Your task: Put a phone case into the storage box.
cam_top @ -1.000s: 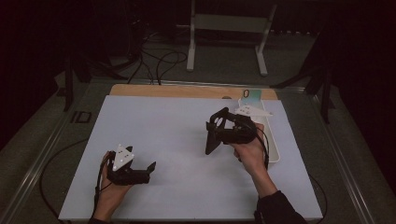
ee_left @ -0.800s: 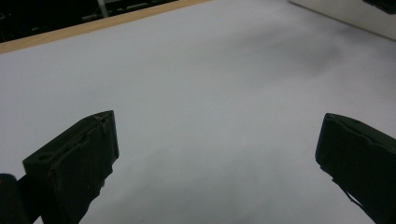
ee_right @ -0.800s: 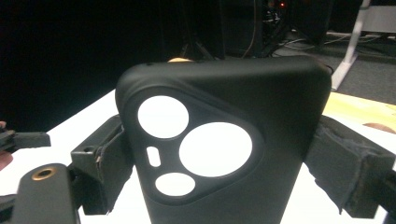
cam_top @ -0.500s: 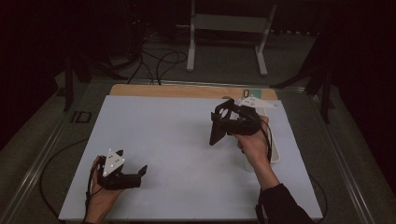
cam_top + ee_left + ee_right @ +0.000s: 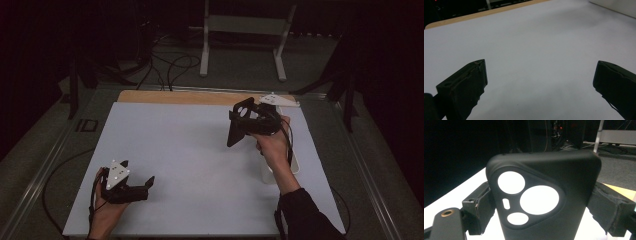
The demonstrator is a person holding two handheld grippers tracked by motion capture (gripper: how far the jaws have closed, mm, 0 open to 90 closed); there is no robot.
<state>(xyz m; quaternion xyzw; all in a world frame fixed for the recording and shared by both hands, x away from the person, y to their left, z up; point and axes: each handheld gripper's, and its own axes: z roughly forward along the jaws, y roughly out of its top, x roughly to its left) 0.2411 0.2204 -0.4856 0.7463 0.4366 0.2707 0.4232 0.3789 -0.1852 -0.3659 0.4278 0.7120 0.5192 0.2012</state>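
Observation:
A black phone case (image 5: 234, 134) with a three-cornered camera cutout hangs above the white table (image 5: 185, 145), right of centre. My right gripper (image 5: 241, 121) is shut on it. In the right gripper view the case (image 5: 564, 172) stands upright with its sides clamped between the two jaws of that gripper (image 5: 545, 206), cutouts facing the camera. My left gripper (image 5: 147, 186) rests low near the table's front left corner. It stands open, its jaws wide apart over bare tabletop (image 5: 540, 75) with nothing between them.
A white tray (image 5: 295, 167) lies at the table's right edge, partly under the right forearm. A wooden strip (image 5: 175, 96) runs along the far edge. Beyond it are a metal stand (image 5: 245, 25) and floor cables (image 5: 170, 65).
My right gripper has carried the phone case up and toward the far right. My left gripper has pulled back to the front left corner.

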